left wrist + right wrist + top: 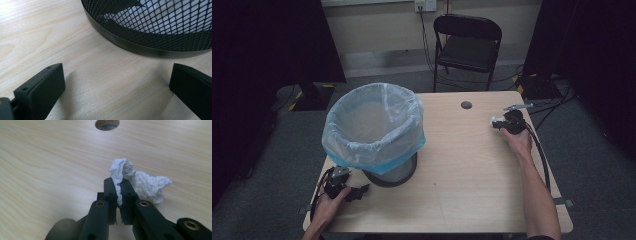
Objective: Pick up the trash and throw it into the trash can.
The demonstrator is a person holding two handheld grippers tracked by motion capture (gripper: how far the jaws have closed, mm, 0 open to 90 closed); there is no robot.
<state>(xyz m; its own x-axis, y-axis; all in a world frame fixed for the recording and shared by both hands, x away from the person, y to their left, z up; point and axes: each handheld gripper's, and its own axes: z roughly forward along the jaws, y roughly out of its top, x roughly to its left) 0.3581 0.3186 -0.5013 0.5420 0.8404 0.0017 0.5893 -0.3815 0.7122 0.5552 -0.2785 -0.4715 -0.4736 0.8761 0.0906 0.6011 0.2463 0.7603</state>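
Note:
A crumpled white paper wad (pixel 142 181) is pinched between the two black jaws of my right gripper (pixel 118 185), low over the wooden table; in the high view the right gripper (pixel 502 123) sits near the table's right edge with the paper wad (pixel 496 121) at its tip. A black mesh bin (pixel 389 172) lined with a pale blue plastic bag (pixel 374 125) stands on the left half of the table. My left gripper (pixel 361 190) rests near the front left corner, open, jaws wide apart just short of the bin's base (pixel 150 37).
A round cable hole (pixel 466 105) is in the table (pixel 462 175) near the back edge, also seen ahead of the right gripper (pixel 107 124). A black folding chair (pixel 467 47) stands behind the table. Cables lie on the floor at the right.

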